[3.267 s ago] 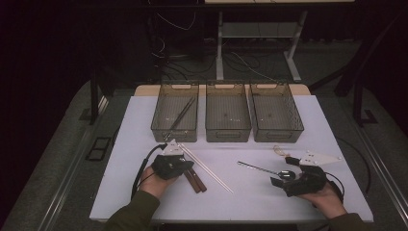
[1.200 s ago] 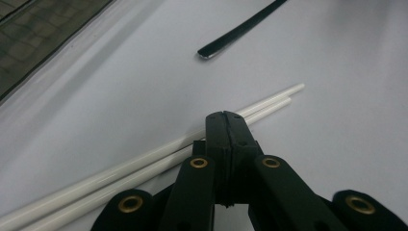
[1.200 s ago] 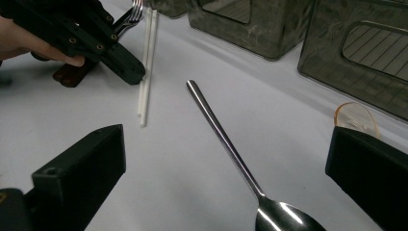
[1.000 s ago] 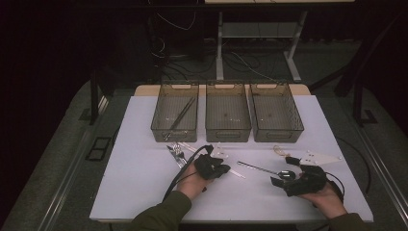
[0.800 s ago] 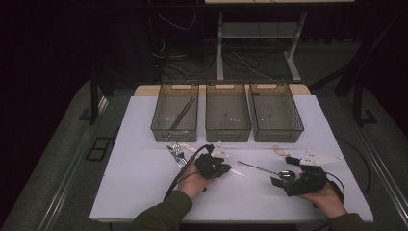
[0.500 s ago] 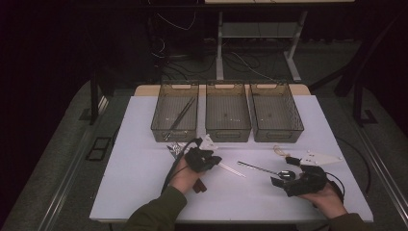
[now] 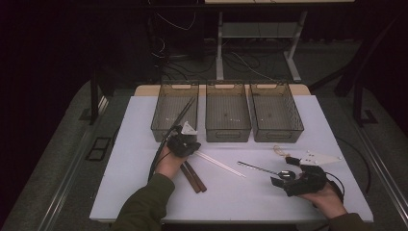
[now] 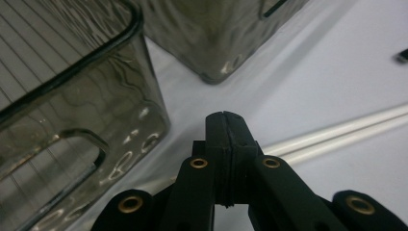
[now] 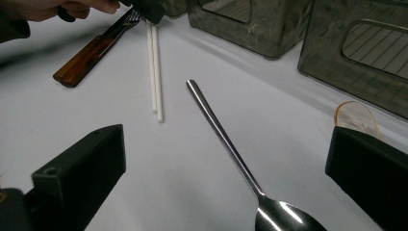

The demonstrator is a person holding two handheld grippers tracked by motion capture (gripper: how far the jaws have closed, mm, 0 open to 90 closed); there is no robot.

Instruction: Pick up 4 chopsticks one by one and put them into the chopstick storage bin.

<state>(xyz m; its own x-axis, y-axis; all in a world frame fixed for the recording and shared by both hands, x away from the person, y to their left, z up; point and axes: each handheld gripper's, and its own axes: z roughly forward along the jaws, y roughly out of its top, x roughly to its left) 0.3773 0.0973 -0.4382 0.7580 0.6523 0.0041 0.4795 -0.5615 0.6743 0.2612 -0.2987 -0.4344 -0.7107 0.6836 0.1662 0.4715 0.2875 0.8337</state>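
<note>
Dark room all around, with cables and desk legs on the floor behind a white table [image 7: 144,192] that sits on grey carpet. Three smoky see-through bins stand in a row along the far side of the table: the left bin [image 7: 168,126] has a pair of long dark sticks leaning inside it, while the middle bin [image 7: 227,132] and the right bin [image 7: 283,131] look pretty much bare, can't make out anything in them.

Left gripper [image 7: 184,143] sits right at the front wall of the left bin, jaws clenched flat together with nothing pinched between them; you can see the two pads meeting in the left gripper view. Just beside it on the table lie the white chopsticks [image 7: 220,164], side by side, running off toward the middle of the table. Two wooden-handled pieces of cutlery [image 7: 193,176] lie next to the person's left wrist.

Right gripper [image 7: 288,179] rests near the front right, jaws spread wide, with a metal spoon [image 9: 226,137] lying between them, untouched by either jaw. Small amber ring thing [image 9: 355,114] is just past it.
</note>
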